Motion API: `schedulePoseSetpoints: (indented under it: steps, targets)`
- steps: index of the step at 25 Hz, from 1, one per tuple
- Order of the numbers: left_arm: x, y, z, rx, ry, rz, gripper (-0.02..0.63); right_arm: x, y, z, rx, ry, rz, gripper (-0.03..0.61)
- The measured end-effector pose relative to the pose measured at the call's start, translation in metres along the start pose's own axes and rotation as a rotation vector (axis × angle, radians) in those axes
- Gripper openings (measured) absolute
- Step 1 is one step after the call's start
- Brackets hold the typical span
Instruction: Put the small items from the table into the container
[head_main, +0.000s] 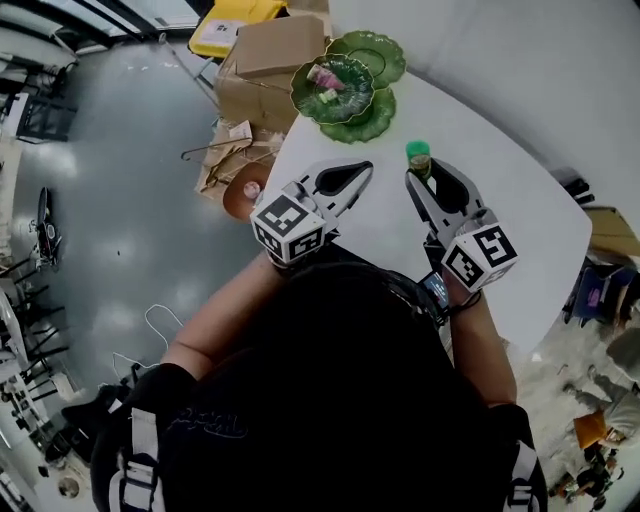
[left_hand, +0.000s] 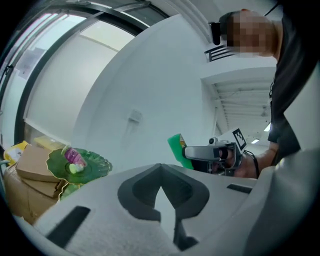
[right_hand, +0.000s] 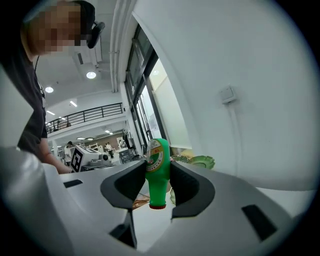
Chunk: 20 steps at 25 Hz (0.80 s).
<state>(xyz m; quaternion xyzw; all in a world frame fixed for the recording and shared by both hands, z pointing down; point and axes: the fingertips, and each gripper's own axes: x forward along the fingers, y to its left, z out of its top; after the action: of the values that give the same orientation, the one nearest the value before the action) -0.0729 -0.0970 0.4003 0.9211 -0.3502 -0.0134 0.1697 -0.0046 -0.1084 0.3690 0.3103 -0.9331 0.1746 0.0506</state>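
Note:
A small green bottle (head_main: 418, 155) with a printed label and a red cap is clamped between the jaws of my right gripper (head_main: 416, 172) above the white table (head_main: 520, 210). Seen from the right gripper view, that bottle (right_hand: 158, 170) hangs cap-down in the right gripper (right_hand: 158, 167). My left gripper (head_main: 366, 166) is alongside, shut and empty; in its own view the left gripper (left_hand: 160, 167) has its tips meeting. A green leaf-shaped dish (head_main: 302, 98) at the table's far corner holds a pink item (head_main: 326, 76) and a pale green piece (head_main: 329, 96).
Two more green leaf dishes (head_main: 385, 52) (head_main: 372, 122) overlap the filled one. Cardboard boxes (head_main: 265, 60) and a yellow box (head_main: 222, 28) stand beyond the table's corner. Wire hangers (head_main: 222, 152) lie on the grey floor at the left.

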Motion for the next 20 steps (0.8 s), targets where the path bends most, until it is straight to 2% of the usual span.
schedulePoseSetpoints:
  steps: [5,10,14,20]
  targets:
    - [-0.007,0.026,0.015,0.008,0.009,-0.131,0.005,0.021,0.011,0.009,0.021,-0.033,-0.118,0.150]
    - [-0.028,0.051,0.031,0.016,0.001,-0.200,0.005,0.052,0.030,0.015,0.021,-0.048,-0.181,0.150]
    - [-0.051,0.071,0.037,0.015,0.001,-0.217,0.005,0.078,0.045,0.017,-0.003,-0.040,-0.198,0.150]
    - [-0.065,0.093,0.025,-0.009,0.023,-0.218,0.005,0.109,0.051,0.010,0.002,-0.019,-0.194,0.150]
